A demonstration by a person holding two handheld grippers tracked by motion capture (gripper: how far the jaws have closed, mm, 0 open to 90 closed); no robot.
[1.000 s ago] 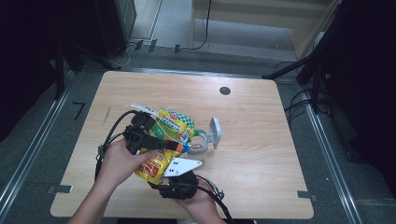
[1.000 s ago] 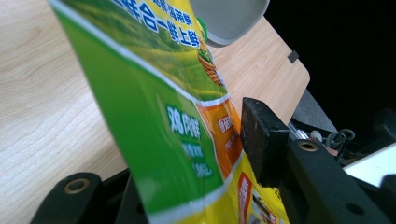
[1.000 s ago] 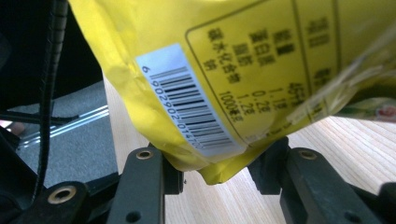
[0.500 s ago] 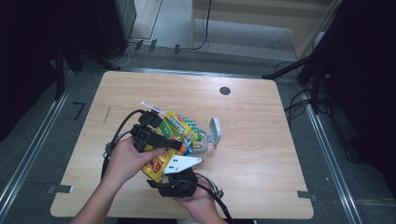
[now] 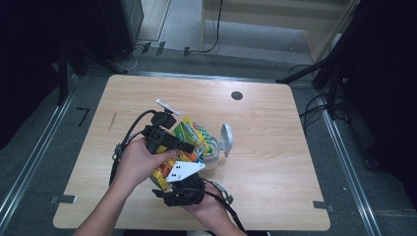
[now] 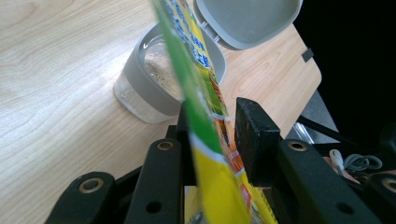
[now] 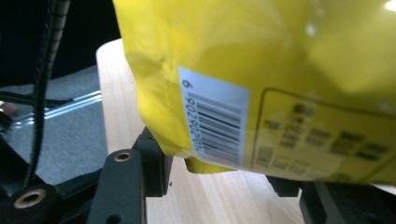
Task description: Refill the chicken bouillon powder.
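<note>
A yellow and green bag [image 5: 189,137] hangs tilted, its upper end over a clear container [image 5: 215,156] with a grey rim and an open grey lid [image 5: 226,137]. My left gripper [image 5: 188,147] is shut on the bag's edge [image 6: 205,107], and its jaws have just been closing further. Greyish grains [image 6: 161,72] lie in the container [image 6: 140,88], below the lid [image 6: 247,23]. My right gripper [image 5: 169,181] holds the bag's bottom from below. The barcoded bottom [image 7: 280,70] sits between its jaws [image 7: 219,172], which have just been opening a little.
The wooden table [image 5: 275,162] has a small dark round hole [image 5: 237,95] at the back right. Black cables [image 5: 125,137] trail from the left gripper across the table. Grey floor and dark furniture surround the table.
My left hand has carried the bag to the right, so its upper end now reaches over the container. The right hand has stayed where it was.
</note>
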